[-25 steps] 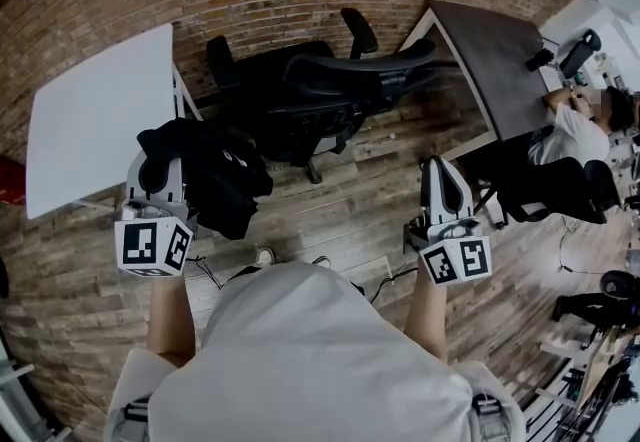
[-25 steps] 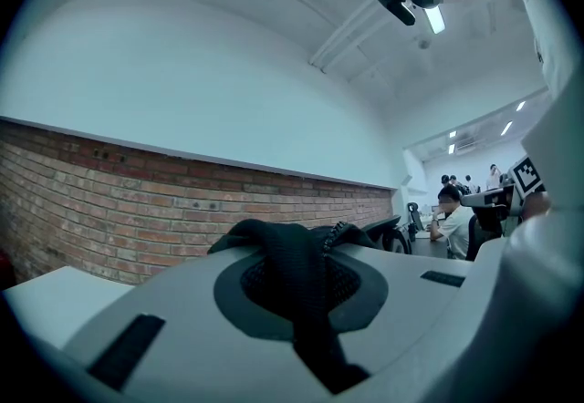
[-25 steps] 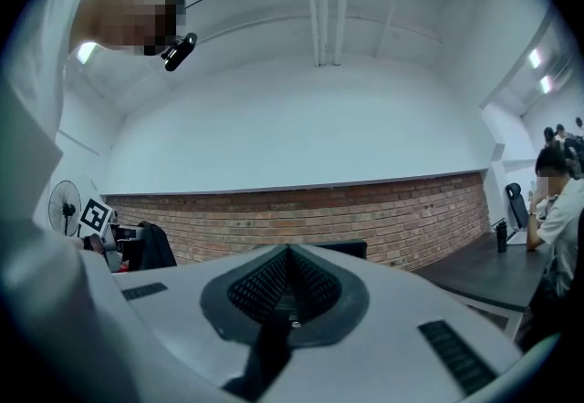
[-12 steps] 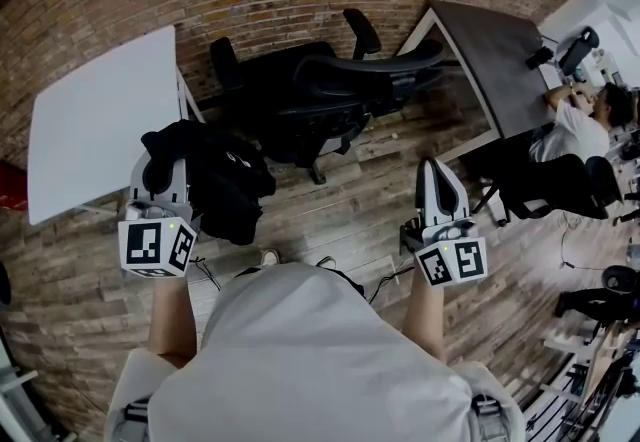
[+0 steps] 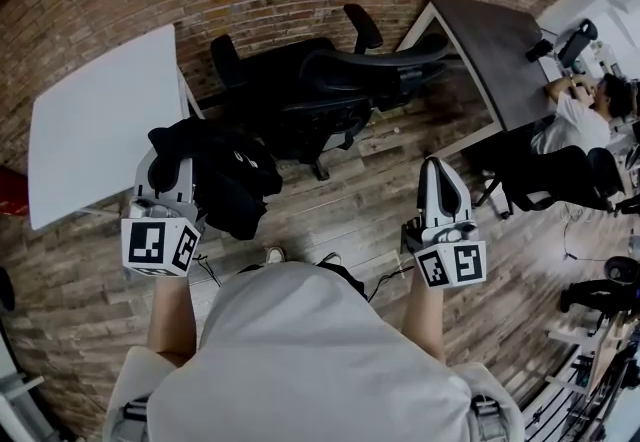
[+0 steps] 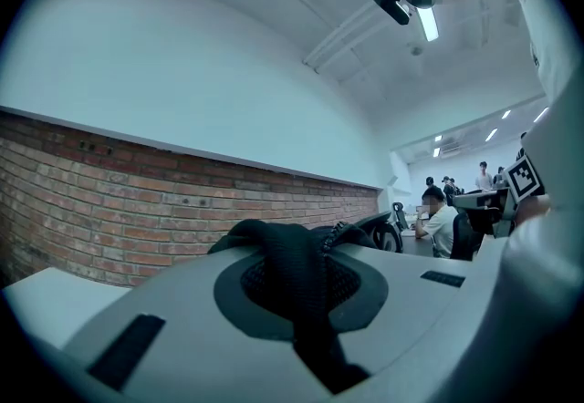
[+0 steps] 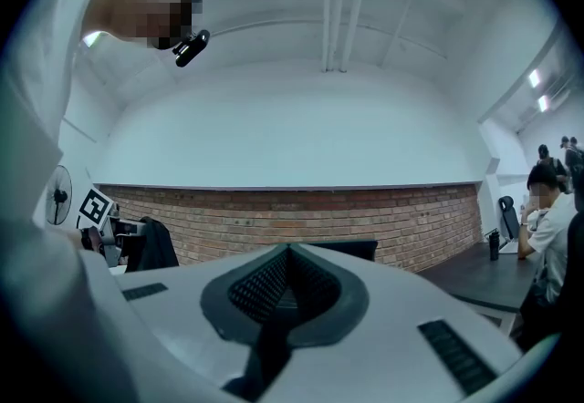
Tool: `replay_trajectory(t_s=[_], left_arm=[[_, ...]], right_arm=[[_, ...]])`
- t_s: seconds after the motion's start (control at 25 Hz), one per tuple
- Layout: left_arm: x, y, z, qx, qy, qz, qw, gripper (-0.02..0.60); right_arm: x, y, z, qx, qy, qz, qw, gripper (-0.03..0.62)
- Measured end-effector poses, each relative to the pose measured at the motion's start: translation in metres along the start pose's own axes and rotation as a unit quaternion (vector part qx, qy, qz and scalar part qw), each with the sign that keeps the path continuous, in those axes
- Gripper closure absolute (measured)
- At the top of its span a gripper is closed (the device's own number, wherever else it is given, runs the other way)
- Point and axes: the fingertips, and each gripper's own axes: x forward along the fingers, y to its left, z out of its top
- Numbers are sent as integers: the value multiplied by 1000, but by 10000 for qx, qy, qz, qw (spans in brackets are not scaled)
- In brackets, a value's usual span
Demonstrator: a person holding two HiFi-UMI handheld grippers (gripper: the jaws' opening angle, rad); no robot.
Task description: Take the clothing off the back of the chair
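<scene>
Black, limp knit garment [image 5: 228, 180] hangs bunched from my left gripper [image 5: 167, 170], jaws clamped on the fabric, clear of the chair [image 5: 320, 95] ahead. My right gripper [image 5: 438, 170]: jaws together, empty.

The person wears a loose, pale grey top [image 5: 300, 350] whose sleeves [image 5: 135, 380] stop short of the forearms. One light-coloured shoe [image 5: 268, 255] shows beneath it. The left gripper [image 5: 163, 168] and right gripper [image 5: 438, 170] are built alike: smooth light grey shells tapering to a point. Each is backed by a white cube printed with black square markers, the left cube [image 5: 158, 245] and the right cube [image 5: 452, 264]. Seen close, the right fingers [image 7: 401, 301] carry dark ribbed pads [image 7: 265, 287] and narrow black inset strips [image 7: 453, 356].
</scene>
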Motion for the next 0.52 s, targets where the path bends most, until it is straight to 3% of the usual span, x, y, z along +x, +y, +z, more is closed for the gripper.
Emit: replay_trajectory(t_s=[0.52], left_arm=[[0,3,-10,68,180,-178,9997,540]], right_arm=[[-3,14,-15,81,90,-16,9999,576]])
